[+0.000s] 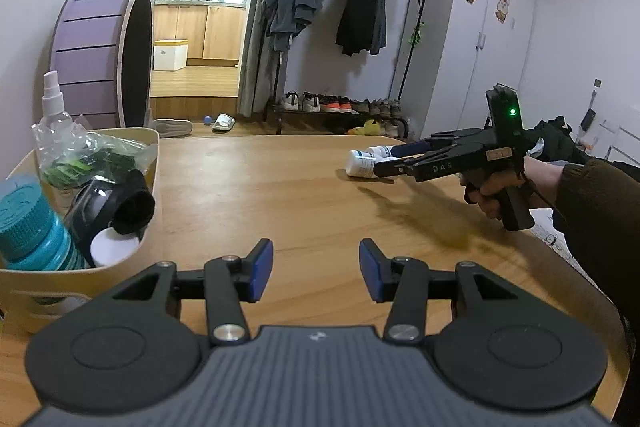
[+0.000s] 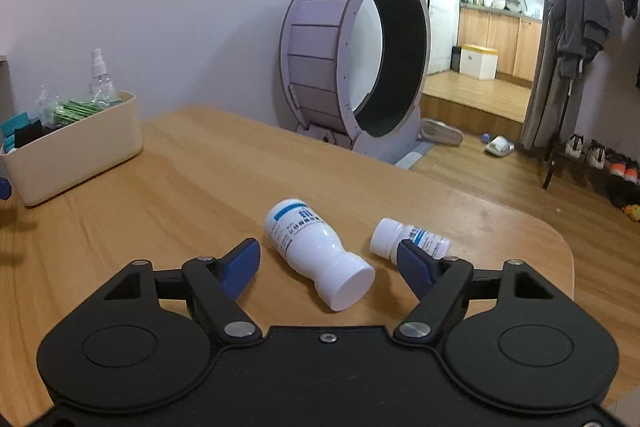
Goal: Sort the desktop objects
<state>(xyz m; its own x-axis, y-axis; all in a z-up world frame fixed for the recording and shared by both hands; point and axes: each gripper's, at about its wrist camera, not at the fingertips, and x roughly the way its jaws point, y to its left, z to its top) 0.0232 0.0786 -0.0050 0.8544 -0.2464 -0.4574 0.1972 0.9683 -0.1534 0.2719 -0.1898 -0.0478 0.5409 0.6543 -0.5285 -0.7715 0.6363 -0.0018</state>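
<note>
Jaws wide on right gripper [image 2: 328, 265], straddling larger white bottle [image 2: 316, 253] lying on table [image 2: 180, 187]; left gripper [image 1: 316, 269] open, empty, beside bin [image 1: 150, 151]. Centre on body, close squarely; avoid small bottle [image 2: 408, 239].

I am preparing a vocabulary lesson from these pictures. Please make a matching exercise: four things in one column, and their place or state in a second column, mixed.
Things
1. larger white bottle
2. smaller white bottle
3. spray bottle
4. left gripper

Places or states
A. stands upright in the cream bin
B. open, holding nothing
C. lies between the right gripper fingers
D. lies partly behind the right-hand blue pad

Pairs: 1-C, 2-D, 3-A, 4-B
</note>
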